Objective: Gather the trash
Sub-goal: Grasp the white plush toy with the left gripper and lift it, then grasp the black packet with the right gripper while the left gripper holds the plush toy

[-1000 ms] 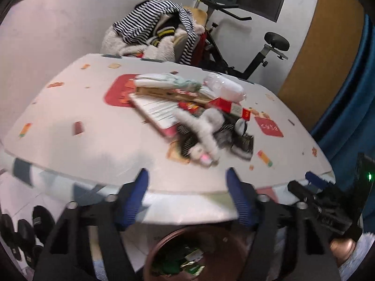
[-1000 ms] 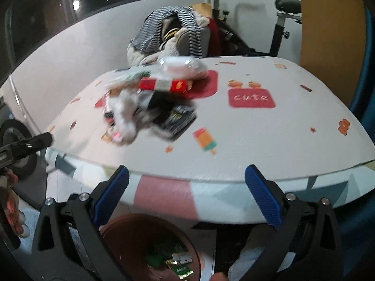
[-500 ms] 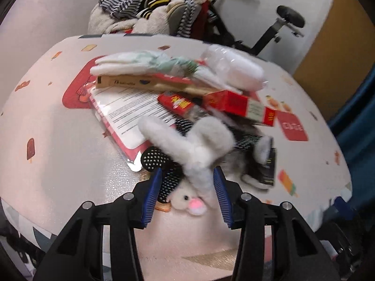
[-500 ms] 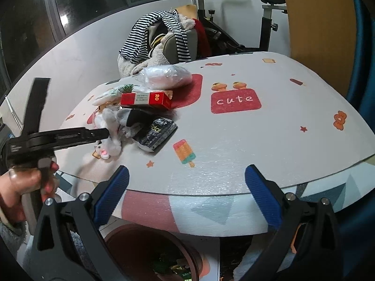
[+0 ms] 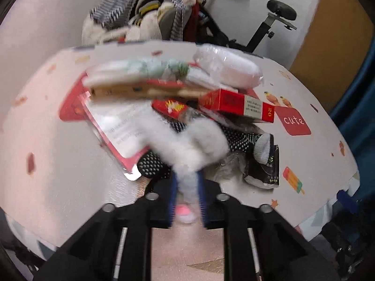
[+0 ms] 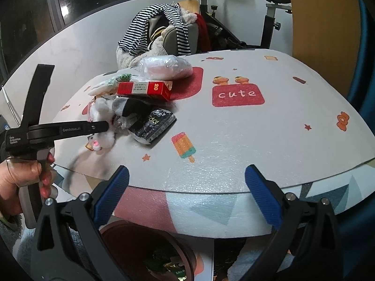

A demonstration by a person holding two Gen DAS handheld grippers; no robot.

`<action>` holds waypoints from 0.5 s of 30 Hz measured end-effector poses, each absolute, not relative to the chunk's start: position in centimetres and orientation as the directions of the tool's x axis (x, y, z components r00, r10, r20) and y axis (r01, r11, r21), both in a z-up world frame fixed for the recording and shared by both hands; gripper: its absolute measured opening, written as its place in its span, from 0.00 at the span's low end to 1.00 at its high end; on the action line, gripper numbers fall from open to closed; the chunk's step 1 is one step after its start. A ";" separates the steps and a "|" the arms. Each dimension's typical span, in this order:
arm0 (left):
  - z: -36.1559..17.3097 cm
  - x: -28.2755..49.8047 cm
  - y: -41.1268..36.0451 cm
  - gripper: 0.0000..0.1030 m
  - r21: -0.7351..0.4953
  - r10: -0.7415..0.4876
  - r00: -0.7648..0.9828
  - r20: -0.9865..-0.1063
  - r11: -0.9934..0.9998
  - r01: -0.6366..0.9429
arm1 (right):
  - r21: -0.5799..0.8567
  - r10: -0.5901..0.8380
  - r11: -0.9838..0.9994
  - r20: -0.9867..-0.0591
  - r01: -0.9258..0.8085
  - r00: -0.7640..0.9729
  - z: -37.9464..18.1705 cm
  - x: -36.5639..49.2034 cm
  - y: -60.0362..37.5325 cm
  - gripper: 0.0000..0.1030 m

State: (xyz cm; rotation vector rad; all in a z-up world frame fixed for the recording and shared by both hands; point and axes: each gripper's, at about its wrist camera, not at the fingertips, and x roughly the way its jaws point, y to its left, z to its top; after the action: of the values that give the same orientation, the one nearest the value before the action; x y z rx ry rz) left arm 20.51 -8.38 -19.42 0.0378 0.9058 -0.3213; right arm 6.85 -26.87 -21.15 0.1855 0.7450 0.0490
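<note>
a round table with a white foam cover printed with cartoon stickers holds a heap of litter on its left half. the left gripper reaches into the near edge of that heap, and its blue jaws have just been closing; they now pinch the narrow lower part of a white fluffy plush toy with a pink nose, the pads pressing on the fur from both sides. the toy lies on top of a black dotted cloth, near the table's front edge.

judging by its look, the toy is light, soft and squashy. it should compress under the pads and is unlikely to break, but loose fur may slip, so a hold on the denser body seems safer than one on a floppy limb. the blur hides exactly which part is pinched.

behind it sit a red carton, a clear plastic-wrapped bundle, a printed sheet and a black foil pouch.

the right gripper hangs at the near table edge, jaws spread wide with nothing between them. below it stands a brown bin already holding scraps, the likely drop point. a hand grips the left tool's handle.
</note>
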 end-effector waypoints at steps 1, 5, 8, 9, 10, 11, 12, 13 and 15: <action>-18.9 20.0 -8.3 0.11 -0.095 -0.264 0.591 -0.762 0.949 0.301 | 0.182 0.109 0.983 -0.667 0.018 0.737 -21.1 6.9 -26.9 0.95; -17.1 18.5 -6.8 0.10 -0.121 -0.306 0.625 -0.718 0.939 0.321 | 0.152 0.105 0.988 -0.663 -0.003 0.741 -20.6 7.2 -26.5 0.95; -16.1 17.6 -5.3 0.10 -0.151 -0.325 0.641 -0.695 0.938 0.311 | 0.137 0.114 0.990 -0.666 -0.029 0.737 -20.3 8.3 -26.0 0.95; -15.8 17.4 -4.8 0.10 -0.163 -0.331 0.645 -0.689 0.938 0.307 | 0.139 0.119 0.990 -0.662 -0.035 0.740 -20.2 8.6 -26.0 0.95; -15.4 17.2 -4.2 0.10 -0.173 -0.335 0.650 -0.682 0.937 0.303 | 0.139 0.126 0.989 -0.656 -0.045 0.744 -20.0 9.4 -25.6 0.95; -15.1 17.0 -3.7 0.10 -0.181 -0.337 0.656 -0.675 0.938 0.296 | 0.135 0.125 0.990 -0.657 -0.047 0.744 -20.0 9.8 -25.4 0.94; -14.9 16.7 -3.4 0.10 -0.187 -0.339 0.659 -0.671 0.938 0.292 | 0.132 0.126 0.990 -0.658 -0.051 0.742 -19.9 10.4 -25.2 0.94; -14.6 16.4 -3.0 0.10 -0.193 -0.342 0.662 -0.667 0.937 0.290 | 0.131 0.132 0.990 -0.662 -0.060 0.737 -20.0 11.2 -24.8 0.91; -14.2 16.0 -2.4 0.10 -0.198 -0.343 0.669 -0.660 0.938 0.285 | 0.130 0.137 0.989 -0.682 -0.065 0.718 -20.2 12.9 -24.3 0.85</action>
State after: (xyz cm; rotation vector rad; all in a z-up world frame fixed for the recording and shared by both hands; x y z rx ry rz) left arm 16.03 -2.39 -14.25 -0.0799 0.7596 -0.3544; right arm 12.90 -24.26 -20.25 0.0991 0.7614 0.1119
